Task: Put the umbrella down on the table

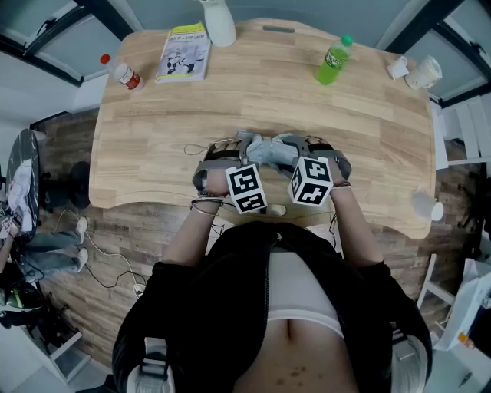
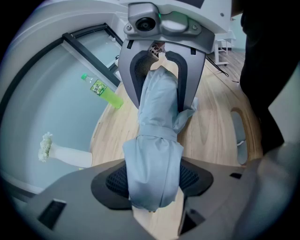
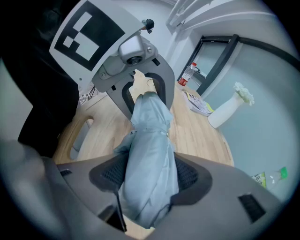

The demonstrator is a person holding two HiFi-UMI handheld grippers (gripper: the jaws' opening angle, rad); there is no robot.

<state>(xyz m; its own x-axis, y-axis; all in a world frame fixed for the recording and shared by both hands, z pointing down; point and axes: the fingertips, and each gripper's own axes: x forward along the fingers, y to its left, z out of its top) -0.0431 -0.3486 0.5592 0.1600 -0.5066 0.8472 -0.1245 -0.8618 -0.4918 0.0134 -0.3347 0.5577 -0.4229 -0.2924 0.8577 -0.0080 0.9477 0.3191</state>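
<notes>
Two-handed carry: I hold a folded umbrella (image 1: 268,150) by both ends, level and crosswise, at the centre of the head view, just above the near edge of the wooden table (image 1: 360,130). The left gripper (image 2: 152,183) has its jaws spread wide yet pressed onto one end of the bundled fabric. The right gripper (image 3: 147,183) pinches the other end the same way, so the two tools face each other along the length of the umbrella. Gripping both ends, I judge, keeps the soft roll from sagging or swinging and lets it land flat. No view shows whether it touches the wood yet.

The spot looks chosen for room. The green drink bottle (image 1: 333,61), the booklet (image 1: 184,52), the white vase (image 1: 219,21) and a small red-capped bottle (image 1: 123,73) all stand well apart along the far side, in the upper part of the frame.

The umbrella is pale grey-blue and closed. A strap of the same cloth is cinched round its middle, and loose pleats flare out to one side of that band. The cloth bunches and bulges where the ribbed pads bear on it.
</notes>
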